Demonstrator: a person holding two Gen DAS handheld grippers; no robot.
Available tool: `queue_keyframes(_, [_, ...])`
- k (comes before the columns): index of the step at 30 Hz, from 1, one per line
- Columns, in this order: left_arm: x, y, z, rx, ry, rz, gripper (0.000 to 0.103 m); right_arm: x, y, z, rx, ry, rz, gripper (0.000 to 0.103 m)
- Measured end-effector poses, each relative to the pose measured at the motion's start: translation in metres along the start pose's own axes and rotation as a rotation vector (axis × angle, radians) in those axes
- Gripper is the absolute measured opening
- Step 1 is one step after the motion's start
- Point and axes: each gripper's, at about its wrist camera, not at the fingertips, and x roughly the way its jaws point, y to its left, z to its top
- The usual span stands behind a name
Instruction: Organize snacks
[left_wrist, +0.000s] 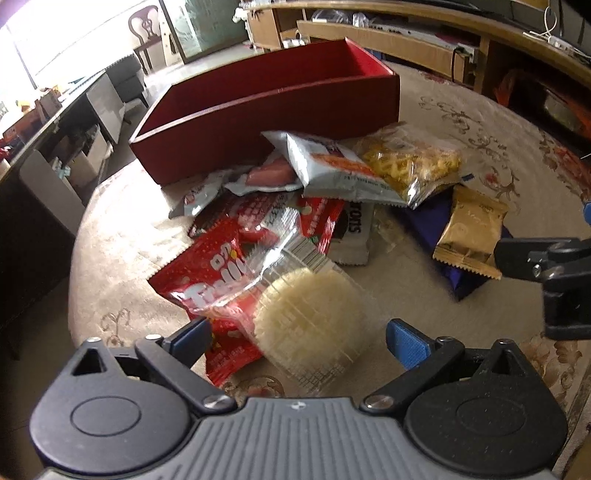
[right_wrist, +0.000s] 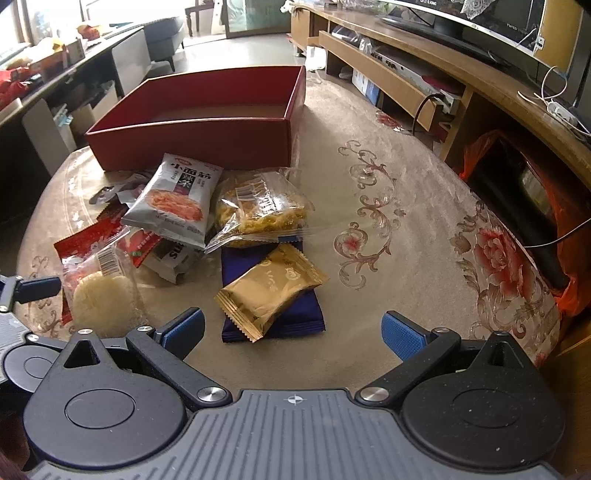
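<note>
A pile of snack packets lies on the table in front of an empty red box (left_wrist: 258, 122) (right_wrist: 207, 136). My left gripper (left_wrist: 295, 338) is open, its jaws on either side of a clear packet with a round rice cracker (left_wrist: 310, 314) (right_wrist: 103, 299) that rests on a red Trolli bag (left_wrist: 207, 280). My right gripper (right_wrist: 293, 330) is open and empty, just short of a gold packet (right_wrist: 271, 291) (left_wrist: 469, 236) lying on a dark blue packet (right_wrist: 295, 321). A grey spicy-strip packet (right_wrist: 173, 201) (left_wrist: 332, 166) and a clear packet of yellow snacks (right_wrist: 258, 210) (left_wrist: 410, 162) lie nearer the box.
The round table has a beige floral cloth (right_wrist: 406, 221). A wooden TV bench (right_wrist: 443, 74) runs along the right, with an orange bag (right_wrist: 517, 184) beside the table's edge. A desk and cabinets (right_wrist: 74, 74) stand to the left.
</note>
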Motion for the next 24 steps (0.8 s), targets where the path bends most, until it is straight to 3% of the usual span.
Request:
queue_keyframes(5, [0.006,0.002,-0.004,-0.01,0.041,-0.005,0.085,-0.001,0.0,0.001,-0.001,-0.001,0.01,0.103])
queue_keyframes(16, [0.0,0.033,-0.009,-0.206,0.097,-0.136,0.043,-0.004,-0.001,0.018,0.034,-0.018,0.081,0.099])
queue_keyframes(21, [-0.001,0.039,-0.009,-0.232,0.113,-0.176,0.042,0.002,0.002,0.043,0.064,0.002,0.179,0.094])
queue_keyframes(24, [-0.007,0.037,-0.004,-0.185,0.088,-0.178,0.051,0.013,0.007,0.057,0.067,0.025,0.215,0.094])
